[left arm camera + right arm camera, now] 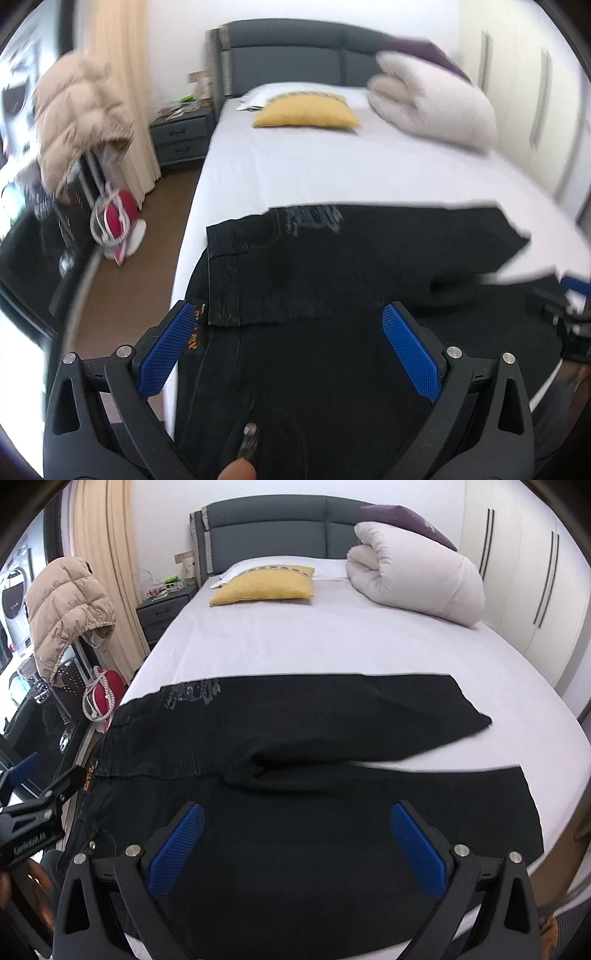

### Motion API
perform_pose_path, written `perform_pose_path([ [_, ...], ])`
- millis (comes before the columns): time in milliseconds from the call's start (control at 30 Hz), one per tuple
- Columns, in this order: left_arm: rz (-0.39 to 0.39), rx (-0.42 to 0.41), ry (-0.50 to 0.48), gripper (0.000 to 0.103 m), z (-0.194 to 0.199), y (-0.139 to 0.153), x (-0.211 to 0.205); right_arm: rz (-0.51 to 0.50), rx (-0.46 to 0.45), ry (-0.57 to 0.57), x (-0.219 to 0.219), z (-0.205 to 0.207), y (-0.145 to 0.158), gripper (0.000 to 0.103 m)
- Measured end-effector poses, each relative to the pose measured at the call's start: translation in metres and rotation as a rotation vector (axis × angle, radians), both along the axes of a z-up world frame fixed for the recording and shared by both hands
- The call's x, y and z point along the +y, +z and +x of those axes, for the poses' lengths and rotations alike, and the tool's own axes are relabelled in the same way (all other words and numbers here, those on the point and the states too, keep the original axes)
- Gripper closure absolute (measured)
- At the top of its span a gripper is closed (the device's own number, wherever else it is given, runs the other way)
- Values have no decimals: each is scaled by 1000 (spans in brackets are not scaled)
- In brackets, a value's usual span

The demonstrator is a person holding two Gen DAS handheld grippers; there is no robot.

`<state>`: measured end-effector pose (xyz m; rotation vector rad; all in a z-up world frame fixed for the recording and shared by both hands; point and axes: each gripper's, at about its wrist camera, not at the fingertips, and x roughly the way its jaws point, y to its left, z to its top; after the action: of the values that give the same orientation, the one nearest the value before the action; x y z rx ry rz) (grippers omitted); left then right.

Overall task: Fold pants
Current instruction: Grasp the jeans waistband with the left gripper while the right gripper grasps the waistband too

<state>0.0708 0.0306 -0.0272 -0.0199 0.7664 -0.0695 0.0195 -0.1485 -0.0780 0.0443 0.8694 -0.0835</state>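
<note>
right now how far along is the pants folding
Early stage. Done: the black pants lie spread flat across the bed, waistband to the left, the two legs apart at the right end. In hand: nothing; the left gripper and right gripper are both open above the fabric. Left: laying one leg over the other, then folding lengthwise.

left gripper (288,314): jaws spread wide, blue pads (168,350) well apart, nothing between, pointing forward. right gripper (297,812): jaws likewise wide apart, holding nothing, level alongside left.
</note>
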Motion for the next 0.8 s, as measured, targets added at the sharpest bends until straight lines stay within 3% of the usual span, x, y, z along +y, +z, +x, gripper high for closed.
perform_pose_path([
  [100, 83, 124, 85, 0, 29, -15, 9, 1, -22, 31, -5, 20, 0, 0],
  [300, 135, 96, 67, 0, 103, -16, 25, 22, -35, 129, -18, 76, -6, 0],
  [433, 105, 105, -153, 0, 191, -23, 31, 41, -48, 247, -24, 113, -9, 0],
  [600, 27, 331, -462, 2, 299, -65, 28, 41, -46, 441, -23, 158, -15, 1],
  [733, -2, 435, -542, 5, 355, -93, 31, 87, -19, 563, -20, 186, -24, 9],
  [800, -15, 469, -556, 12, 370, -106, 32, 105, -3, 603, -20, 196, -29, 14],
])
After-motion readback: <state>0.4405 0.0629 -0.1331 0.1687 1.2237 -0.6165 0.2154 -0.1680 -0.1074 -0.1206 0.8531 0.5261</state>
